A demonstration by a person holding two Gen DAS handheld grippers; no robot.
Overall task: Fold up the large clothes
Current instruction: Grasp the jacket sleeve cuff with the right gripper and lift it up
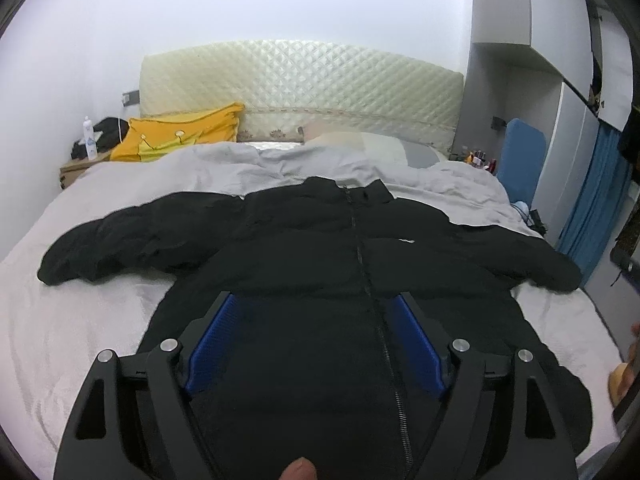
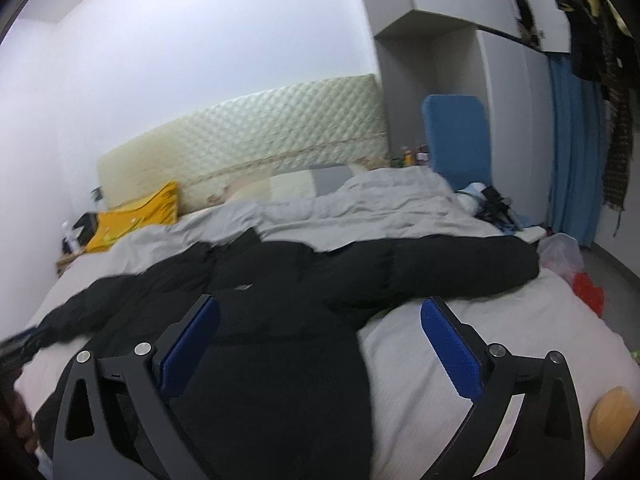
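- The black puffer jacket lies front up on the bed, zip closed down the middle, collar toward the far headboard and hem toward the near edge. Both sleeves are spread out to left and right, which looks like the flat starting layout for a fold.
- The left tool hangs over the lower body of the jacket, just left of the zip. Its blue pads stand wide apart and nothing is between them; I cannot tell whether the tips touch the cloth.
- The right tool is equally wide open and empty. It straddles the jacket's right side seam: one pad is over black cloth, the other over bare grey sheet, below the right sleeve.
- That placement suggests the right side, or the sleeve, is the likely first thing to be gripped and brought in toward the zip; no fold is made yet, so the task seems to be at its very beginning.
- The padding is thick and springy, so a fold will probably want to open again unless pressed flat.
- A rumpled grey duvet and a yellow pillow sit at the far end, apart from the sleeves, leaving the near half of the bed as working room.
- A small orange round object lies near the bed's right near corner, apart from the jacket.
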